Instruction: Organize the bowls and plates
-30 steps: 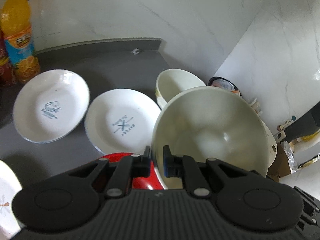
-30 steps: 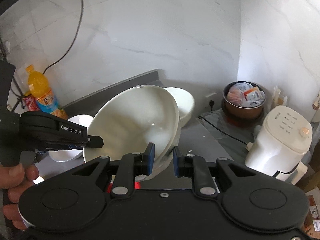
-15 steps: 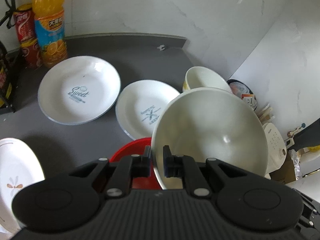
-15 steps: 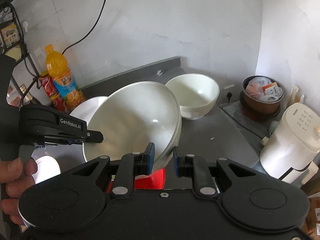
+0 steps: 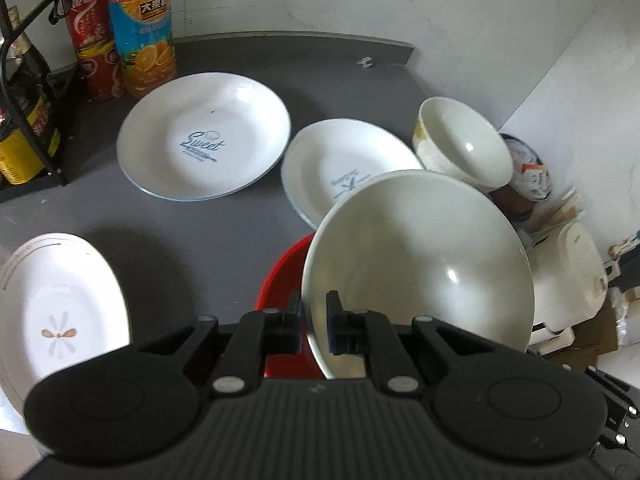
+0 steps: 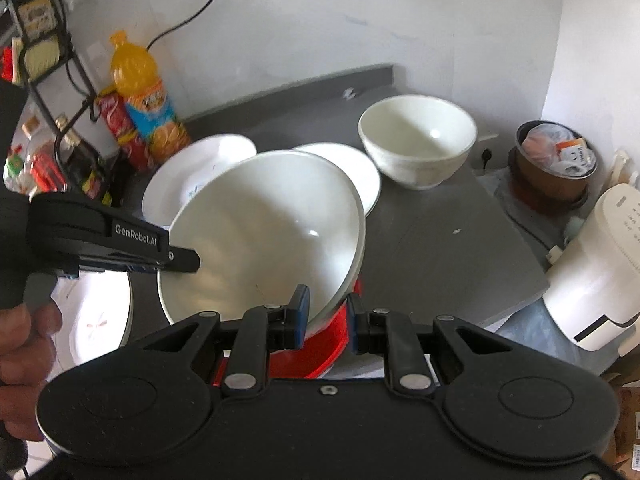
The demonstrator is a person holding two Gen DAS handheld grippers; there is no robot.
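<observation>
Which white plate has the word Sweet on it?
The big round plate nearest the orange juice bottle. Blue "Sweet" is written in its middle. The other plates have different marks.

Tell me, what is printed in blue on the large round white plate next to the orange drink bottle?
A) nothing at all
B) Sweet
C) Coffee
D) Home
B: in the left wrist view, the large round white plate beside the orange drink bottle carries the blue script word "Sweet" in its middle.
</observation>
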